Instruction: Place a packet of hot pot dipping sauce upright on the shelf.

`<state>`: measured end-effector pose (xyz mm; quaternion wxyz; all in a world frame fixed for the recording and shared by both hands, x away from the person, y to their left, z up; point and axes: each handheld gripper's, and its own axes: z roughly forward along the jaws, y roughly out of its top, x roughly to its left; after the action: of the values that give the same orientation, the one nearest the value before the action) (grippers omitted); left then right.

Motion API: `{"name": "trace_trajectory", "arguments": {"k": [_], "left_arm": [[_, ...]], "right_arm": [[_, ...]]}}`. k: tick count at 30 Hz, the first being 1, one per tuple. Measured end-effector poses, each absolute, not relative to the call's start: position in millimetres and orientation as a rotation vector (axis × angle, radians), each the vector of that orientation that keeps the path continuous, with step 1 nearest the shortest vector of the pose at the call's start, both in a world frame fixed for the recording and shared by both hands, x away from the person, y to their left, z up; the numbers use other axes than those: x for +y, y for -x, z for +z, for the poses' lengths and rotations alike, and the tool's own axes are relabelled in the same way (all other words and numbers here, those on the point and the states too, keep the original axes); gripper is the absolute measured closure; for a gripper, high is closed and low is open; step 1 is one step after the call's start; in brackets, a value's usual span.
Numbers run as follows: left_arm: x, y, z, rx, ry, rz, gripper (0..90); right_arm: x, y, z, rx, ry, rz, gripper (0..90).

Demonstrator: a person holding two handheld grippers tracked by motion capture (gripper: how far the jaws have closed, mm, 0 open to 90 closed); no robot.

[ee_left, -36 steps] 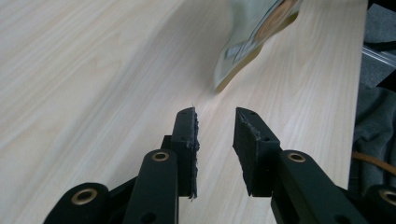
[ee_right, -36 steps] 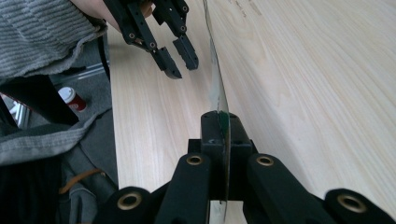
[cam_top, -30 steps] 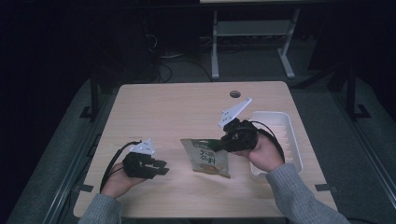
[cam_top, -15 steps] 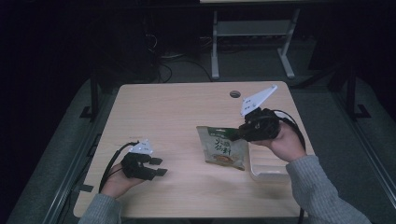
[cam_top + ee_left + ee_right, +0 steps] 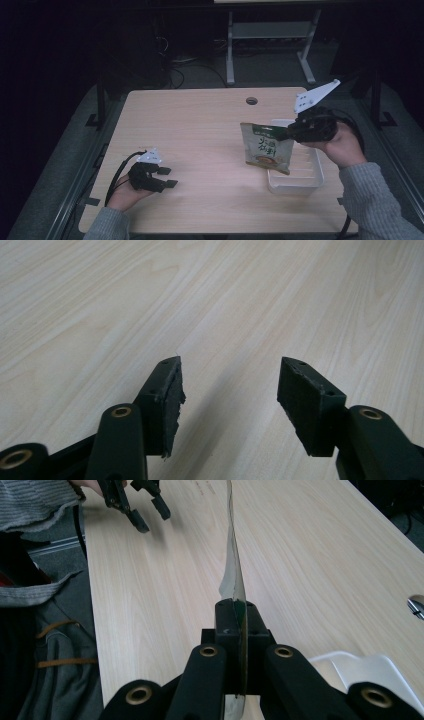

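Over the table (image 5: 200,125), right tongs (image 5: 284,133) carried the pouch (image 5: 267,148) trayward (image 5: 296,186).

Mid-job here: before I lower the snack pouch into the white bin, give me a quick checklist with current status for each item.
1. Grip on pouch: the right gripper is shut on the top edge of the snack pouch. Ok.
2. Pouch off the table: it hangs upright from the jaws, lower edge over the bin's near-left rim. Ok.
3. Pouch fully above the white bin: it hangs at the bin's left edge, partly outside it. Not ok.
4. Bin empty: the visible part looks bare, the rest is hidden by the pouch and hand. Cannot tell.
5. Left gripper out of the way: open, low over the table at the near left. Ok.
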<state>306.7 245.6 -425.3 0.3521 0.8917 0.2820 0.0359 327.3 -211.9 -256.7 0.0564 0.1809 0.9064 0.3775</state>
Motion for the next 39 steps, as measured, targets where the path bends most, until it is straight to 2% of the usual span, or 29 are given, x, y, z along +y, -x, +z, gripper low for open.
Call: {"name": "trace_trajectory", "arguments": {"k": [9,22,31,39], "left_arm": [[246,-307,-426,0.736,-2.305,0.101,42.1],[246,-308,-425,0.736,-2.296,0.104,41.9],[245,-308,-424,0.737,-2.292,0.104,41.3],[245,-308,-424,0.737,-2.290,0.104,41.0]], "right_arm": [[-242,-324,-259,2.753,-0.579,1.143,89.0],[-263,-325,-268,2.771,-0.648,1.098,89.0],[-268,-329,-269,2.786,-0.669,1.002,88.9],[-257,-336,-279,2.795,-0.648,0.994,88.5]]}}
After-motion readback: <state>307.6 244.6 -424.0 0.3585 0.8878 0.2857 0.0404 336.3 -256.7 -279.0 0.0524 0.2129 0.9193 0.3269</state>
